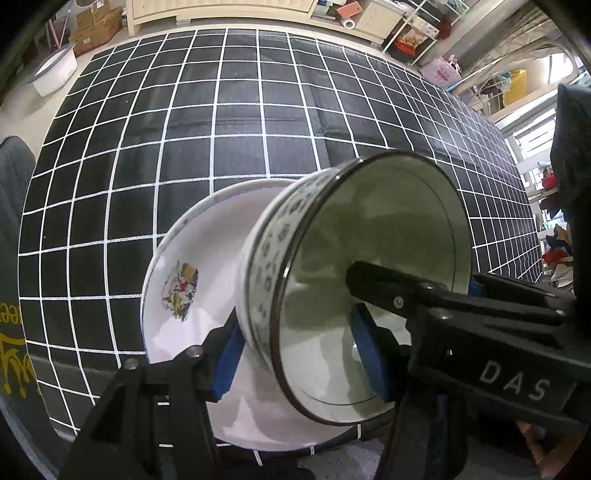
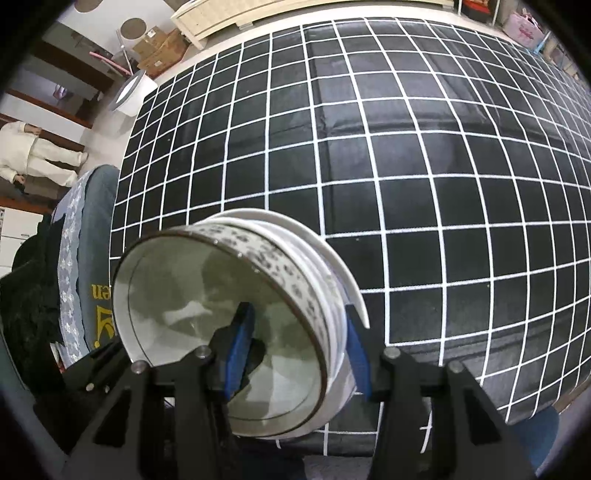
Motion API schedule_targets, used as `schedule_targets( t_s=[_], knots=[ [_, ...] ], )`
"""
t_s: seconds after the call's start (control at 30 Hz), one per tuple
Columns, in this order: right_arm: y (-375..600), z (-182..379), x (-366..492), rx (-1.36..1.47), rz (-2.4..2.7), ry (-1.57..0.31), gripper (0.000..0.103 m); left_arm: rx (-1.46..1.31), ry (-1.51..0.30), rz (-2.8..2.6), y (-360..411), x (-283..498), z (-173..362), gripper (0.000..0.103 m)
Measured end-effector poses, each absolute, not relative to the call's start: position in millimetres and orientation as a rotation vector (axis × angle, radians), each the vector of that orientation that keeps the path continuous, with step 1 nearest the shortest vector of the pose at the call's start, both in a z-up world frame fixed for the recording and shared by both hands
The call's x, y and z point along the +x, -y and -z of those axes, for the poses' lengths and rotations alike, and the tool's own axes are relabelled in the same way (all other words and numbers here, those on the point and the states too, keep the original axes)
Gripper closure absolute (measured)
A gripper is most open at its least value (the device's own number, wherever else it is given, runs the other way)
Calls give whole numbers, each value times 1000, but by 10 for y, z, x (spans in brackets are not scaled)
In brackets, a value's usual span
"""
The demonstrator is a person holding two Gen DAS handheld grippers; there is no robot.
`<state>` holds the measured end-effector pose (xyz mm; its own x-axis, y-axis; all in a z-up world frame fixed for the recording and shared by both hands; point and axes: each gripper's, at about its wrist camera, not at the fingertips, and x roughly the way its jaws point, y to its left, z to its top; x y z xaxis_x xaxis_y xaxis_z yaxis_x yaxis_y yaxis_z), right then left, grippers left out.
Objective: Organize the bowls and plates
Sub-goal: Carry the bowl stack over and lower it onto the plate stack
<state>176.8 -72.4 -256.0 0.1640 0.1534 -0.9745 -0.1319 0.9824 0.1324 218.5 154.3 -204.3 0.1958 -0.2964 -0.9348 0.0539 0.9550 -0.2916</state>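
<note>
A white bowl with a dark patterned band and dark rim (image 1: 332, 280) sits on a white plate with a colourful centre picture (image 1: 181, 295), on the black checked cloth near its front edge. My left gripper (image 1: 299, 354) is shut on the bowl's wall, one blue pad inside (image 1: 369, 354) and one outside. My right gripper (image 2: 295, 350) is shut on the opposite wall of the same bowl (image 2: 221, 325), one pad inside, one outside. The plate's rim (image 2: 332, 254) shows behind the bowl. The right gripper's black body (image 1: 480, 317) also shows in the left wrist view.
The black cloth with white grid lines (image 2: 406, 147) stretches far ahead. A white tub (image 1: 51, 70) stands on the floor beyond the far left corner. Shelves and boxes (image 1: 417, 33) line the back. A grey cushioned seat (image 2: 88, 236) is at the left.
</note>
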Motion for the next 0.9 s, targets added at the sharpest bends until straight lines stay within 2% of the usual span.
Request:
schedule_targets(
  t_s=[0.47, 0.9],
  knots=[
    [672, 2513, 1725, -33, -201, -1349, 50, -177, -1313, 240, -1558, 2152, 2015, 49],
    [664, 2278, 1729, -67, -199, -1275, 50, -189, -1230, 186, -1785, 2138, 1737, 49]
  ],
)
